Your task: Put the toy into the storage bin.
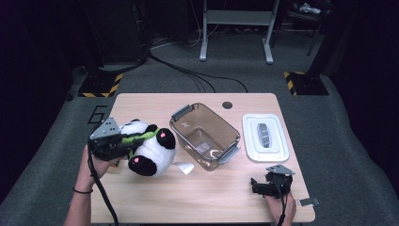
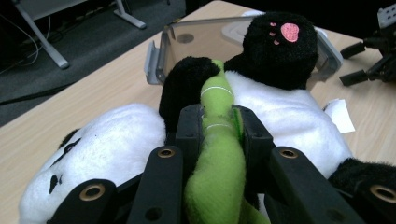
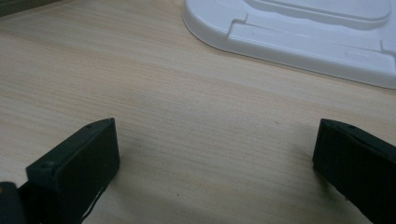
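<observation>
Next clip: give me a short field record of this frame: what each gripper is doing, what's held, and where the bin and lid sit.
left gripper: shut on the green plush piece of the panda toy
right gripper: open, nothing between its jaws, low over the table
bin: clear, open, mid-table, right of the panda
lid: white, flat on the table, right of the bin
paper tag: on the table beside the panda

Panda toy (image 1: 148, 148) was fuzzy plush, its green bamboo piece (image 2: 217, 154) soft fleece. Bin (image 1: 205, 135) at frame centre was glossy smoky clear plastic. Lid (image 1: 265, 137) was smooth white plastic. Desk (image 1: 197, 197) was matt light woodgrain. Left tool (image 2: 217, 122) was matt black plastic.
</observation>
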